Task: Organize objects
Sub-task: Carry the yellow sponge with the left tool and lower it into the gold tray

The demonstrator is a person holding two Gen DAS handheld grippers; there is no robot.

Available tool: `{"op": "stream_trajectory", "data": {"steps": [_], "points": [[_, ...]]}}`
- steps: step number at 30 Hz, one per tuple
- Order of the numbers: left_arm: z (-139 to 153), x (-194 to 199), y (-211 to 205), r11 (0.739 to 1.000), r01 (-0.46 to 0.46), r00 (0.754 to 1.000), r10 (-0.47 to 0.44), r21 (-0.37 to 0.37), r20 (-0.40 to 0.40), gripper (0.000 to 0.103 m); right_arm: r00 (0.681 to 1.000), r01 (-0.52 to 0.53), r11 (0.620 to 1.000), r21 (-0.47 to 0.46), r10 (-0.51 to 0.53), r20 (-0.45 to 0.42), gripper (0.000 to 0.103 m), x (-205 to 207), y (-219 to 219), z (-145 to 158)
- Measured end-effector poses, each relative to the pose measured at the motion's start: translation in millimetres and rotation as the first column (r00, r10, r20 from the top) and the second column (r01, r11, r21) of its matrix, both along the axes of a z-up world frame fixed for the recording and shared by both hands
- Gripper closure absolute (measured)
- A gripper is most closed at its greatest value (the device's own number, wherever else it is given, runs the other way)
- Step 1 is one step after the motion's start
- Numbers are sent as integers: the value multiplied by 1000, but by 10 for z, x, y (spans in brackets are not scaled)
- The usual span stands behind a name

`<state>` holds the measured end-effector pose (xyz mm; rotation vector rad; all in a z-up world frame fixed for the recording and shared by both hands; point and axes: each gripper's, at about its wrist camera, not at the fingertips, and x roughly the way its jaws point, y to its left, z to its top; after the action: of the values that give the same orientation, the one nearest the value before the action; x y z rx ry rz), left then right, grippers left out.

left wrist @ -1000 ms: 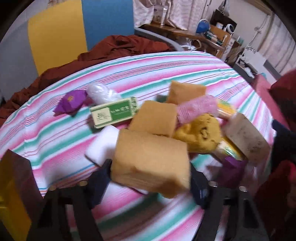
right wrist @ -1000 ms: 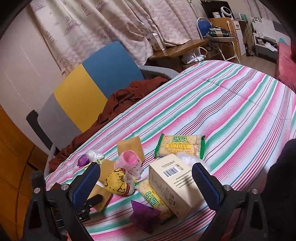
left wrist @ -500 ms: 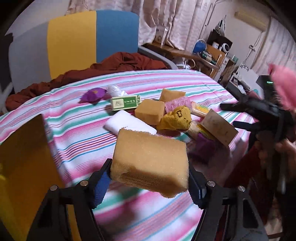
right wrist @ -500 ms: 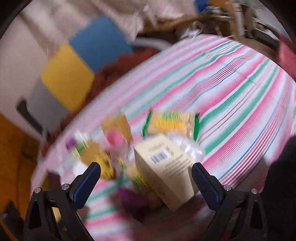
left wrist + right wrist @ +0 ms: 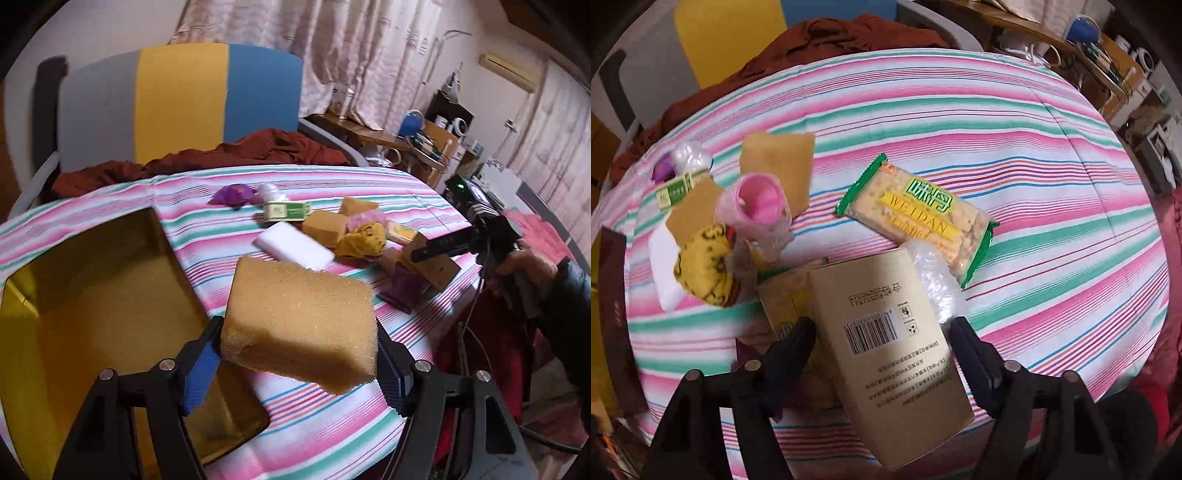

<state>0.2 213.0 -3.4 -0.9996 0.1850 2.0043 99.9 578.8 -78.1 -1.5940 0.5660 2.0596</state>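
My left gripper (image 5: 297,360) is shut on a large tan sponge (image 5: 301,317) and holds it above the striped table, just right of an open yellow box (image 5: 96,306). My right gripper (image 5: 882,350) straddles a tan cardboard box with a barcode (image 5: 886,354); its fingers sit close to both sides and contact is unclear. It shows in the left wrist view (image 5: 439,251) at the pile's right end. The pile holds a white block (image 5: 293,249), smaller sponges (image 5: 325,227), a yellow toy (image 5: 703,271), a pink cup (image 5: 757,201) and a green carton (image 5: 286,211).
A Weidan cracker pack (image 5: 916,218) and a clear plastic bag (image 5: 936,280) lie beside the cardboard box. A purple pouch (image 5: 400,291) lies at the table's near edge. A colour-striped chair (image 5: 177,103) with a rust cloth (image 5: 236,155) stands behind the table.
My left gripper lifted the sponge and carried it left, bringing the yellow box into view. My right gripper dropped down over the cardboard box and its fingers narrowed around it.
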Motion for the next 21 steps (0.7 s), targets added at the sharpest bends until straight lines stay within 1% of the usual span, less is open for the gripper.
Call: {"op": "stream_trajectory", "data": {"steps": [2,3,5,7,10,13,14,18,20,21], "points": [[-3,-7,-109,1000,-26,1000,26,2,5,28,1000,-12,1000,-3,12,-2,43,62,-60,22],[-10,-10,-153,999,-36,999,36,4,6,28,1000,-13,1000,-3,13,-3,45,92,-90,26],[-15,-36,-273,998,-67,998,67,11,17,28,1000,-6,1000,-10,6,-22,52,137,-108,72],[-12,-47,-373,995,-94,996,94,15,13,28,999,11,1000,-6,-11,-43,53,142,-156,99],[-12,-83,-549,990,-137,991,137,16,7,28,997,19,999,51,-15,-70,53,207,-199,224],[-8,-126,-704,984,-177,984,177,16,4,28,991,43,994,97,-30,-127,53,285,-213,426],[-6,-142,-782,980,-199,980,199,17,2,28,988,48,992,121,-29,-151,53,303,-226,536],[-27,-202,-1084,963,-270,963,270,8,-3,28,969,35,981,190,13,-245,53,233,-410,857],[-69,-227,-1256,951,-308,951,308,-8,-5,28,957,13,979,202,46,-285,53,120,-517,961],[-92,-246,-1337,944,-328,945,328,-18,-7,28,947,-14,979,204,79,-310,53,65,-633,1038]]}}
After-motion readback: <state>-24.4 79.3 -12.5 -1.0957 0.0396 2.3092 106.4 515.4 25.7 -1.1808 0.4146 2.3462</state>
